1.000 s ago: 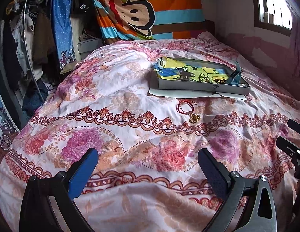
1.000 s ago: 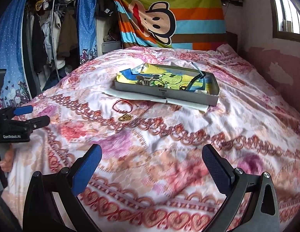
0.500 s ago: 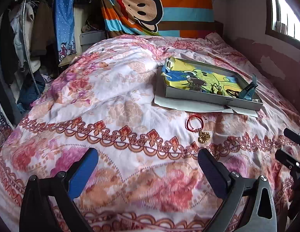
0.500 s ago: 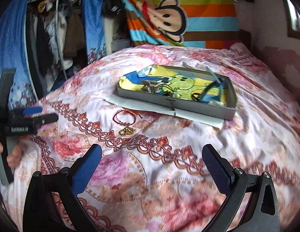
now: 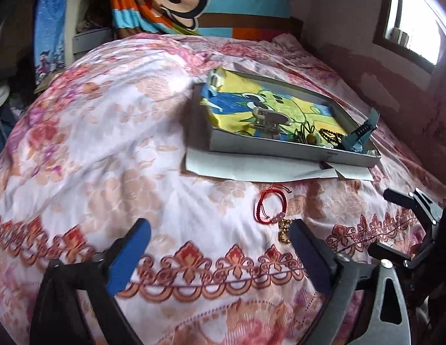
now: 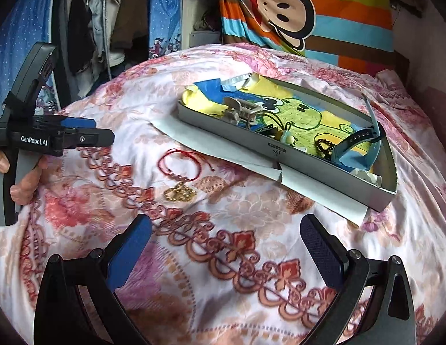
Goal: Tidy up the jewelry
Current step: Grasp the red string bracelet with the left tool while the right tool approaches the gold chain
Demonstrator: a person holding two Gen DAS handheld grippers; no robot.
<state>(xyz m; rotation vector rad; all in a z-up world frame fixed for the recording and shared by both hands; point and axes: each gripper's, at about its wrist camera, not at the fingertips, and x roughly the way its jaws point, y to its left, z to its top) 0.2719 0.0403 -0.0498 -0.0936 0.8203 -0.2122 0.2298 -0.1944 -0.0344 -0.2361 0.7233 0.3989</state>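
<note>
A red cord bracelet [image 5: 269,207] [image 6: 179,163] lies on the floral bedspread with a gold chain [image 6: 179,193] [image 5: 284,229] just in front of it. Behind them a grey shallow box [image 5: 292,146] [image 6: 280,155] lined with yellow-blue cartoon paper holds a hair claw [image 6: 237,109], a dark bead bracelet [image 6: 323,143] and a blue watch strap [image 5: 359,135]. My left gripper [image 5: 220,250] is open and empty, left of the gold chain. My right gripper [image 6: 227,245] is open and empty, in front of the chain.
White paper [image 6: 303,181] sticks out under the box. A striped monkey blanket [image 6: 295,8] hangs behind the bed. Clothes hang on a rack [image 6: 102,23] at the left. A pink wall with a window [image 5: 410,23] is at the right.
Both grippers have moved forward toward the red bracelet, the gold chain and the box, which loom larger. Both stay open and empty.
</note>
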